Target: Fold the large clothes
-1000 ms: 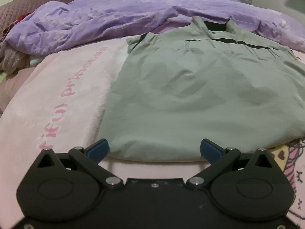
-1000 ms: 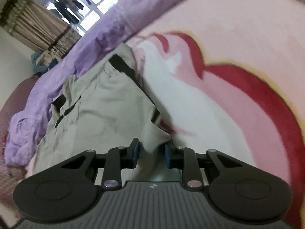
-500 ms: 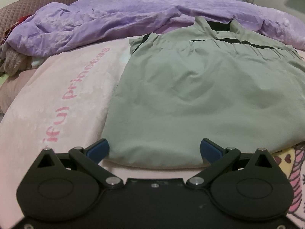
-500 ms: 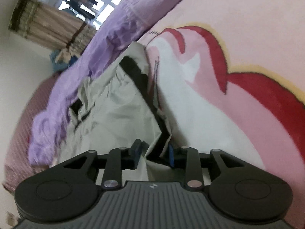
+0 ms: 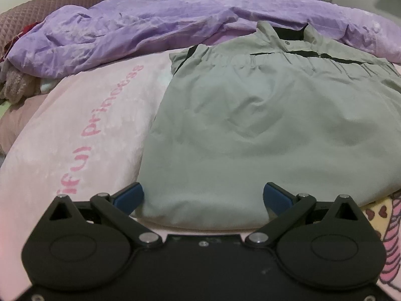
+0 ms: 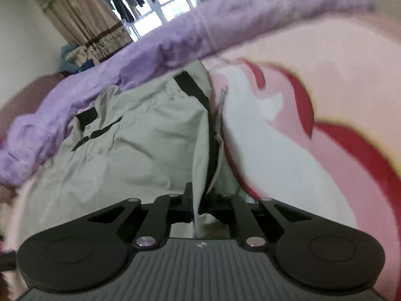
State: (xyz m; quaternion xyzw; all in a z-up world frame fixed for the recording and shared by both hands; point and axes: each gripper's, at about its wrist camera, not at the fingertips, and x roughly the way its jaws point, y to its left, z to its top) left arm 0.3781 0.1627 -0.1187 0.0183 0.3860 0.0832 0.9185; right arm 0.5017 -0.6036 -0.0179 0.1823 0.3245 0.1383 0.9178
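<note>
My right gripper (image 6: 198, 207) is clamped on the side edge of the grey shirt (image 5: 250, 130), and over the last second I have lifted that edge off the bed. A second ago the cloth between the fingers was a small bunched corner lying low on the pink blanket (image 6: 338, 75); now the dark side seam stands up in a ridge running away from the fingers, with a fold of fabric hanging beside it. The right view is blurred, so I judge that hand is mid-swing.

My left gripper (image 5: 201, 197) has barely shifted. Its blue pads (image 5: 130, 197) are spread wide with nothing between them, sitting at the near hem of the shirt, one pad beside the hem's left corner. In the left view the shirt has crept a little nearer and larger, so I have edged that hand forward.

The shirt lies front-up on the pink blanket, collar pointing away toward the purple duvet (image 5: 150, 30), body mostly flat with soft wrinkles. Its right side is the only part raised.

What this means to me: the first lengthwise fold has begun, the right side being carried over toward the middle. The left hand is not helping yet; I would close it on the hem to stop the body sliding while the right side comes across.
</note>
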